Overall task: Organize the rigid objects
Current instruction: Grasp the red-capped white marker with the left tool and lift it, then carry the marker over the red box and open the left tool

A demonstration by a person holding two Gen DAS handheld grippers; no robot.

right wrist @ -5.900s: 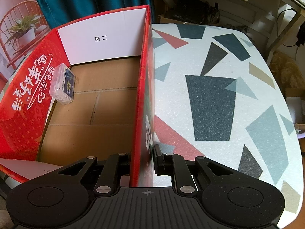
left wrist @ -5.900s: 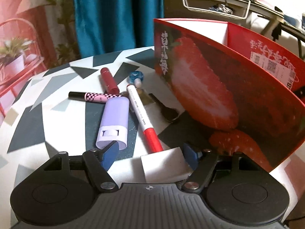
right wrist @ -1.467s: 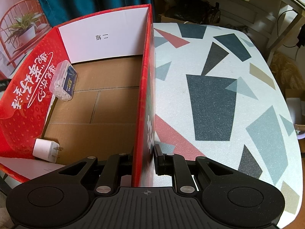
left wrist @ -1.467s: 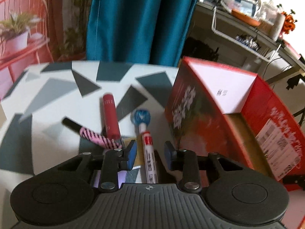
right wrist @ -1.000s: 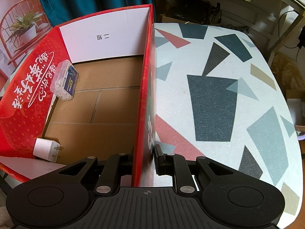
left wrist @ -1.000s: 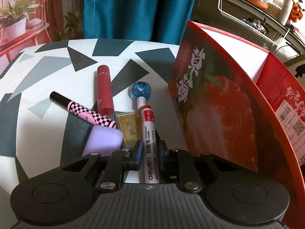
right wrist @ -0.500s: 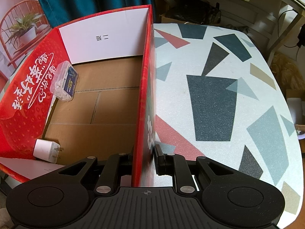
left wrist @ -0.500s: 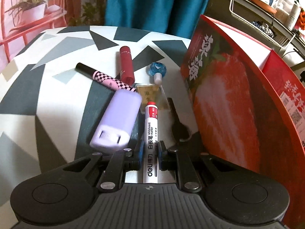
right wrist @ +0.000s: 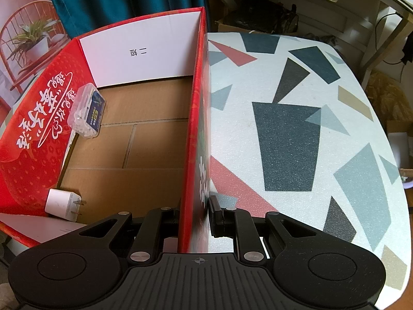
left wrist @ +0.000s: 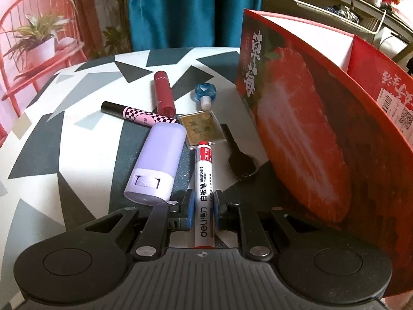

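Note:
My left gripper (left wrist: pixel 203 204) is shut on a white whiteboard marker (left wrist: pixel 204 180) with a red cap, held above the patterned table (left wrist: pixel 85 139). Below it lie a lilac stick container (left wrist: pixel 157 162), a pink checked pen (left wrist: pixel 136 115), a red tube (left wrist: pixel 163 93), a small blue bottle (left wrist: pixel 205 94), a clear square case (left wrist: pixel 201 129) and a black spoon (left wrist: pixel 240 157). The red strawberry box (left wrist: pixel 304 129) stands to the right. My right gripper (right wrist: pixel 195 211) is shut on the box's right wall (right wrist: pixel 196 129). Inside the box lie a white charger (right wrist: pixel 62 205) and a clear plastic case (right wrist: pixel 86 111).
In the left wrist view a teal curtain (left wrist: pixel 191 7) hangs behind the table, with a red chair and potted plant (left wrist: pixel 36 41) at the left. A wire shelf (left wrist: pixel 335 7) sits behind the box. In the right wrist view the table (right wrist: pixel 296 134) stretches right of the box to its curved edge.
My left gripper has closed on the marker and drawn it back from the pile, so the lilac container, square case and spoon now show ahead. The right gripper has kept still on the box wall.

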